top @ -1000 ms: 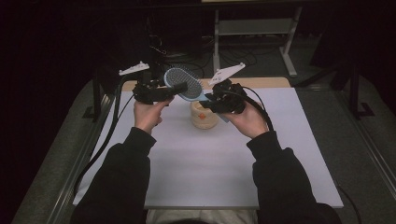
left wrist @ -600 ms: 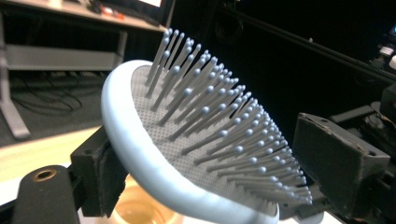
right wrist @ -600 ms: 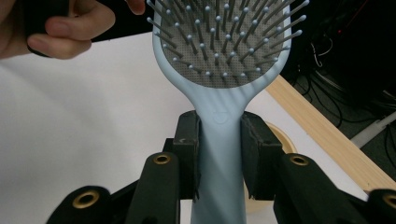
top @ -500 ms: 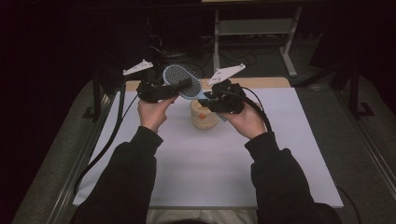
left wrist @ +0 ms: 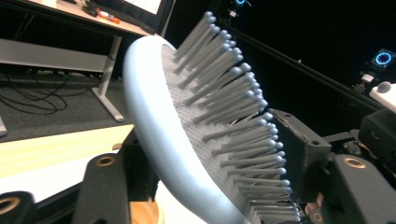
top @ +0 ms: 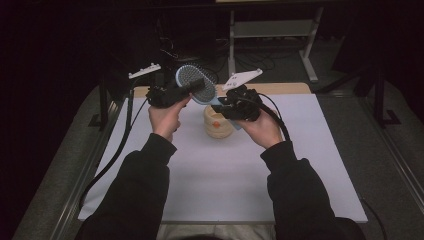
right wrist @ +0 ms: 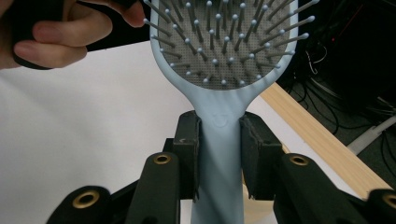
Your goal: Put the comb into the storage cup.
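Blue hairbrush point(right wrist: 219, 135) handle clamped in right gripper point(right wrist: 218, 154), head between left gripper point(left wrist: 210, 186) jaws

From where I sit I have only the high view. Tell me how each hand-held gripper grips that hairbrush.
Observer: In the right gripper view, the right hand-held gripper clamps the pale blue hairbrush by its handle, just below the head.
Operator: Now report the left one.
Observer: In the left gripper view, the left hand-held gripper has just been closing its jaws across the brush head. One pad sits at the smooth back, and the other appears to meet the bristles at their tips.
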Demonstrator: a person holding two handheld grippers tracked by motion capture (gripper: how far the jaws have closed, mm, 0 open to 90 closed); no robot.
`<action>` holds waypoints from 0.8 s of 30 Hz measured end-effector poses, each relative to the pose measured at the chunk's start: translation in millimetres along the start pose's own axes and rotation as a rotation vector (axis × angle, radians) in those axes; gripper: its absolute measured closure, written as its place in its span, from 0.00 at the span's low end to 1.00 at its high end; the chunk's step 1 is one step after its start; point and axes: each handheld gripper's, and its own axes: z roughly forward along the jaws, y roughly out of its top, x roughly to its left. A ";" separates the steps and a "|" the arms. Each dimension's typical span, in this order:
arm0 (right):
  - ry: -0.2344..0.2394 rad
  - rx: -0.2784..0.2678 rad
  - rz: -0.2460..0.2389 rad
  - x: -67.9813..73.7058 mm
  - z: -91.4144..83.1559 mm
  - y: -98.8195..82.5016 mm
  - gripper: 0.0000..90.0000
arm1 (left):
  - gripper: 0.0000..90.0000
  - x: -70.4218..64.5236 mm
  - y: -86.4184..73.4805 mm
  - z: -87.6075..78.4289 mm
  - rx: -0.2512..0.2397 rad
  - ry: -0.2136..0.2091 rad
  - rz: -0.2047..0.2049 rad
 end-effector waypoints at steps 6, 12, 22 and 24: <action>0.013 -0.015 -0.005 -0.6 1.3 -2.5 0.76 | 0.55 -4.1 2.3 -2.3 -0.013 -0.037 0.004; 0.036 -0.025 0.024 -2.5 3.3 -2.9 0.73 | 0.60 -14.7 10.3 -0.2 0.009 -0.047 0.066; 0.055 -0.053 0.121 -15.6 -0.5 -11.3 0.48 | 0.63 -20.8 17.8 4.1 0.031 -0.042 0.146; 0.057 -0.059 0.142 -18.5 -1.6 -13.7 0.43 | 0.63 -19.3 19.5 3.5 0.029 -0.042 0.144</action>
